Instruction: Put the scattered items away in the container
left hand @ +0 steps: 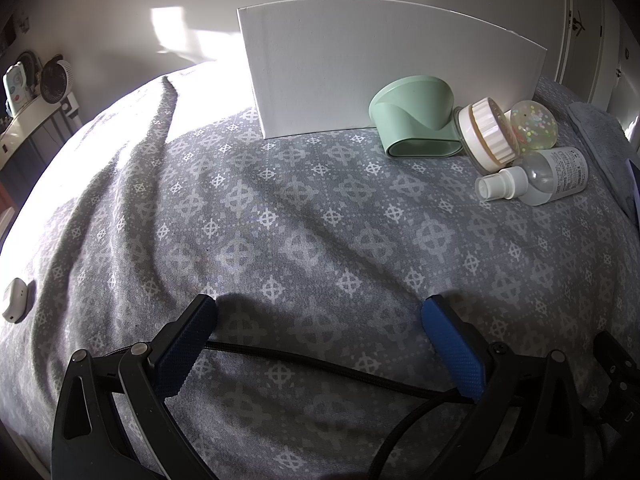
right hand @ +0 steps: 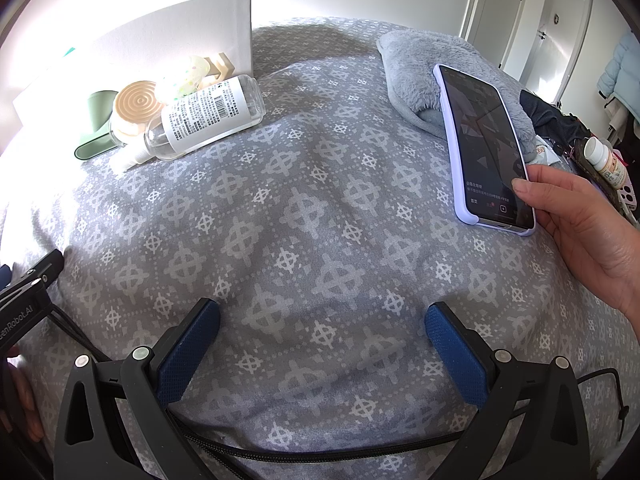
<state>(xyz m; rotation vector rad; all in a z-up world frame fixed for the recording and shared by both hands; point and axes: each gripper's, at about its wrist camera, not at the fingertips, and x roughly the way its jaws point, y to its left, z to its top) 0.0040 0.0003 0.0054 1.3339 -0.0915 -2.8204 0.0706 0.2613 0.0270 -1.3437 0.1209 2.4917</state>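
A white box stands on the grey patterned bedspread; it also shows in the right wrist view. Against its right front lie a mint green scoop-shaped holder, a round white and tan jar, a clear glitter ball and a clear spray bottle. The same bottle, jar, ball and holder lie at upper left in the right wrist view. My left gripper is open and empty, well short of them. My right gripper is open and empty over bare bedspread.
A bare hand touches a phone in a lilac case on a grey plush cushion. A pill bottle and clutter lie far right. A small white device lies at the left. Black cables cross the bedspread.
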